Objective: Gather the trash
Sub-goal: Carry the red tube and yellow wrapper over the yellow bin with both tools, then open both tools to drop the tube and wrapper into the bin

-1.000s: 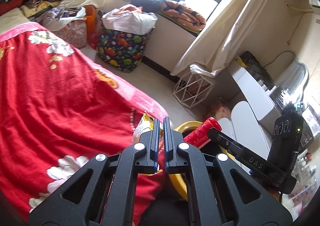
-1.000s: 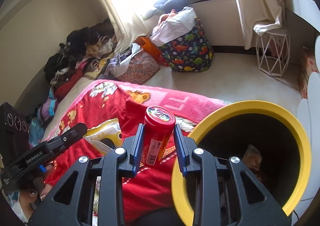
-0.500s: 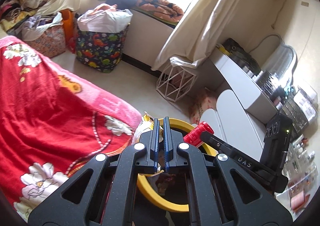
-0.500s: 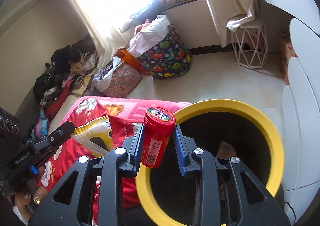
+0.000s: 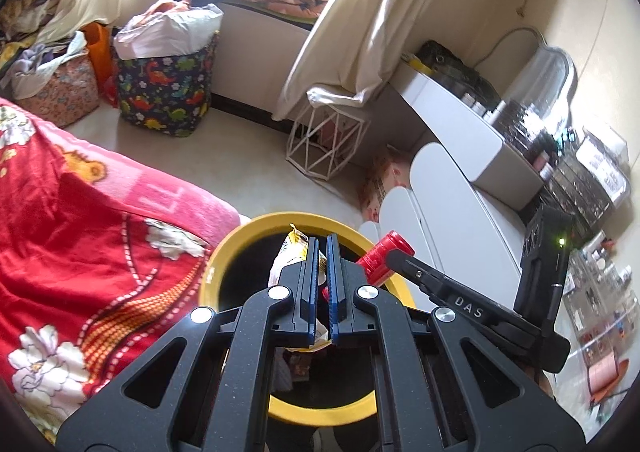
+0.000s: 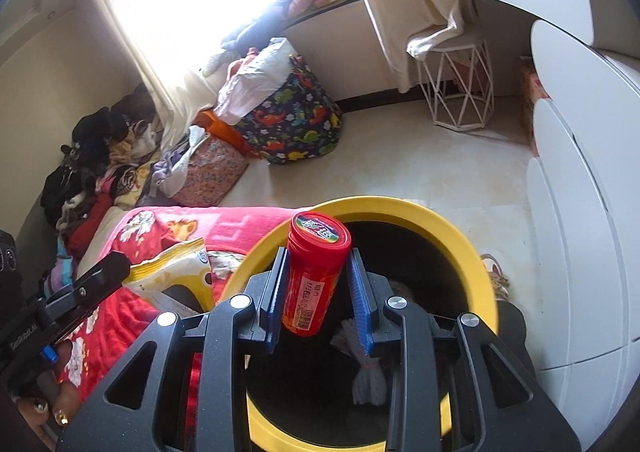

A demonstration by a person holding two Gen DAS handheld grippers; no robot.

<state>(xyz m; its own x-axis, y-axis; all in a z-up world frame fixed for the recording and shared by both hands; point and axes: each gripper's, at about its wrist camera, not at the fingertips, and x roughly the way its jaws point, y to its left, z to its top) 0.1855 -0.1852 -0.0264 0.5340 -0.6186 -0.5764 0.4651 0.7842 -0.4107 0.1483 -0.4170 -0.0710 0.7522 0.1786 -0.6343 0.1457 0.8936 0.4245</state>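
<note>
While both loads hang over the bin (image 6: pixel 460 252), right gripper (image 6: pixel 318 288) jaws pinching the can (image 6: pixel 314 272), left gripper (image 5: pixel 323 284) jaws pinching the wrapper (image 5: pixel 290 256), release only once centred above the opening.

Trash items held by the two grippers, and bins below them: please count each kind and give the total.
Yellow crinkled snack bag, in the left gripper: 1
Red plastic canister with round lid, in the right gripper: 1
Black bin with yellow rim: 1
Total: 3
</note>
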